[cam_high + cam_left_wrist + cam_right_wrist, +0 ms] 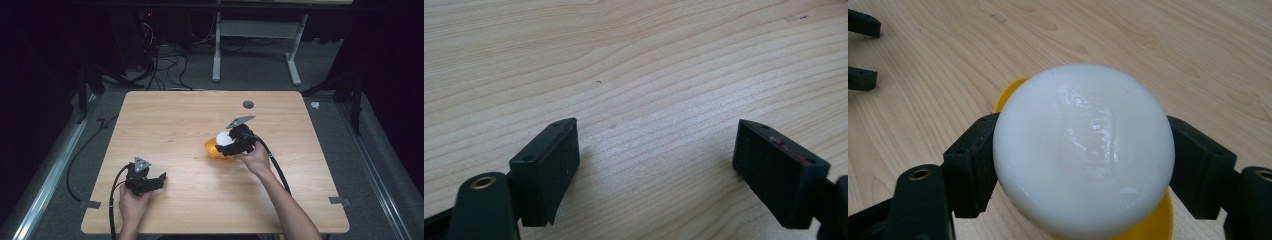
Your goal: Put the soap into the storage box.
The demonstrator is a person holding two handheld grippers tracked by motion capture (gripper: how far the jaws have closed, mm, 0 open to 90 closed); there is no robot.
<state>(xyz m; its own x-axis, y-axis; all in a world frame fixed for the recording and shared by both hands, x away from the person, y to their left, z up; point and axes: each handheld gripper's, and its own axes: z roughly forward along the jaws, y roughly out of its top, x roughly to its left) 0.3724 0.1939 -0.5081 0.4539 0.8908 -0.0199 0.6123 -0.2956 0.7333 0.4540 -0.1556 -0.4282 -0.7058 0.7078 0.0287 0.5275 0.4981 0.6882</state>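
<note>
A round white soap bar (1082, 150) with an embossed stamp is clamped between the two black jaws of my right gripper (1082, 160), just above a yellow dish (1143, 225). From the high view the white soap bar (223, 138) and yellow dish (214, 149) sit at the table's middle, with the right gripper (235, 141) shut on the soap bar. My left gripper (159, 180) rests low near the front left of the table. Its jaws stand wide apart over bare wood in the left gripper view, and this left gripper (656, 165) holds nothing.
The wooden table (190, 115) has a small grey round disc (247, 104) near its far edge. Cables (165, 65) lie on the floor behind it, beside a white table frame (255, 45). Metal rails run along both sides of the floor.
</note>
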